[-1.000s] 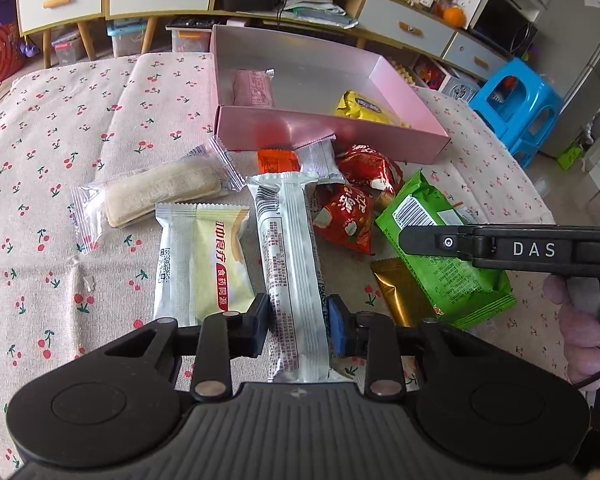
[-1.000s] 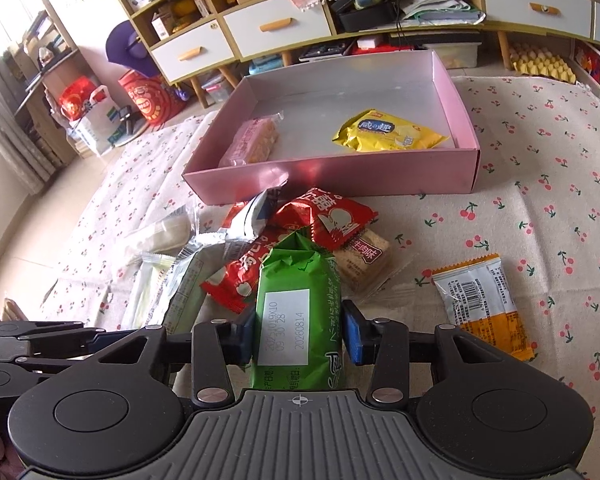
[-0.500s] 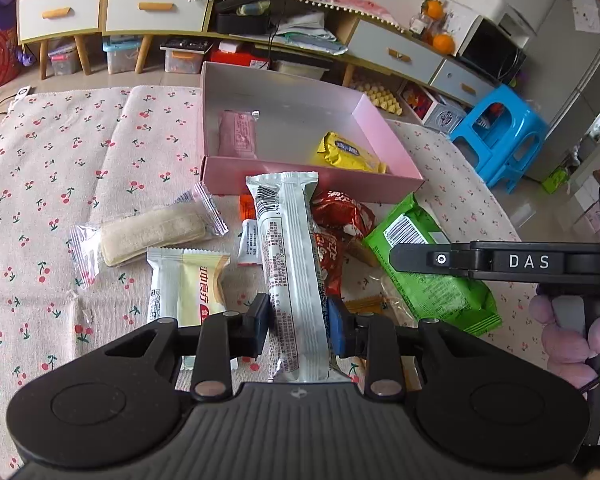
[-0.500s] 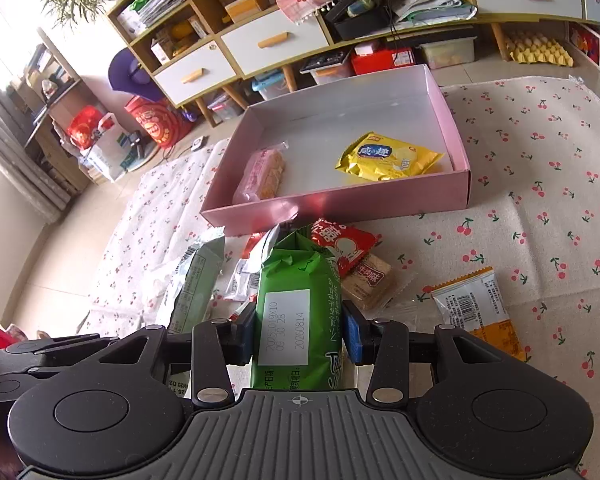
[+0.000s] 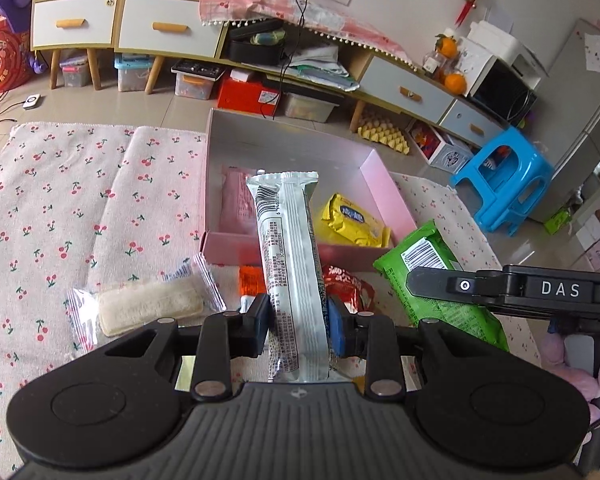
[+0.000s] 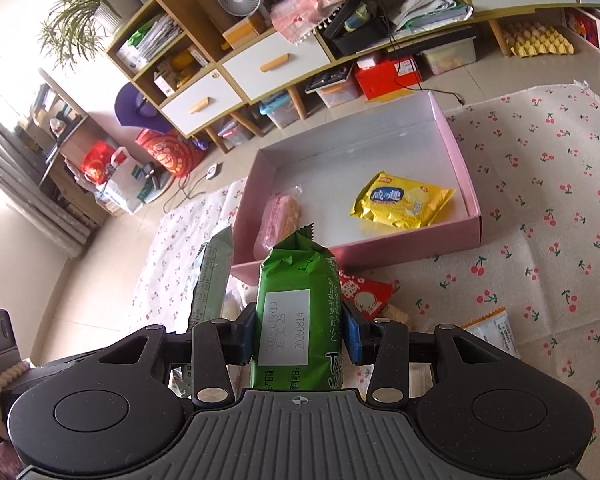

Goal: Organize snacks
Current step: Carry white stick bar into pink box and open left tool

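— Cherry-print cloth (image 5: 60, 208) fills the left view?
— Yes; left gripper (image 5: 298, 320) pinches a white bar (image 5: 290, 264), masking the pink box (image 5: 384, 184) at centre.
— Right view?
— Right gripper (image 6: 298, 334) clamps a green packet (image 6: 296, 312); snacks behind it stay hidden.

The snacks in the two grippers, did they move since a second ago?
Yes. The left gripper has lifted the long white packet off the cloth, and the right gripper has lifted the green packet; both now hang nearer the pink box. Both grips stayed shut. The yellow bag and pink wafer pack in the box stayed put.
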`<state>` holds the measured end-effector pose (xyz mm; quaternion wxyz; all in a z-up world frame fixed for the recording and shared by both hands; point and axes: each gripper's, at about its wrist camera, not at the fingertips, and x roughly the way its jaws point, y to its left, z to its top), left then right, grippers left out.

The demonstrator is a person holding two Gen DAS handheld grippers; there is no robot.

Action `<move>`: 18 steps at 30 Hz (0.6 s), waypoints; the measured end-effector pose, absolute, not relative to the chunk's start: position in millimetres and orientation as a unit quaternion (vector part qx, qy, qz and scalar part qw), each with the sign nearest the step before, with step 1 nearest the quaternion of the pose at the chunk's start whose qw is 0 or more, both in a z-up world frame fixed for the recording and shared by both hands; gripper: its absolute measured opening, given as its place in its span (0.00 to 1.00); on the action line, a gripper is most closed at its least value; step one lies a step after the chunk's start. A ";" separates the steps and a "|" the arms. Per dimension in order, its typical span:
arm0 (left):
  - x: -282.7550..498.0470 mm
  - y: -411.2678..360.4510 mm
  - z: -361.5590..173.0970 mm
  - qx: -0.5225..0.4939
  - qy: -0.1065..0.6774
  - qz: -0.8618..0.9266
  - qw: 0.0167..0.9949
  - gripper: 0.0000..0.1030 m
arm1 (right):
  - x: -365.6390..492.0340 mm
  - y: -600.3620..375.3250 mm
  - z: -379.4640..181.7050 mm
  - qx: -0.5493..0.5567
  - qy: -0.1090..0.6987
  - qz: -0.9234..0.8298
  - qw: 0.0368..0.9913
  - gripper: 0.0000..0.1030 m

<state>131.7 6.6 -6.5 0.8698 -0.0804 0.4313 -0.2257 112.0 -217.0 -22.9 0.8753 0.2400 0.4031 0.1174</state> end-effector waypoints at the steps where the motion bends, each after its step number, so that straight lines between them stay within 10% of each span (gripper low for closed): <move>1: 135.4 6.5 -6.4 -0.081 0.427 -0.223 0.873 0.27 | 115.8 -219.2 -21.5 0.243 0.399 0.116 0.877 0.40; 18: 195.9 -26.0 -16.2 -0.083 0.419 -0.205 0.881 0.27 | 195.0 -259.4 -15.0 0.301 0.365 0.060 0.879 0.40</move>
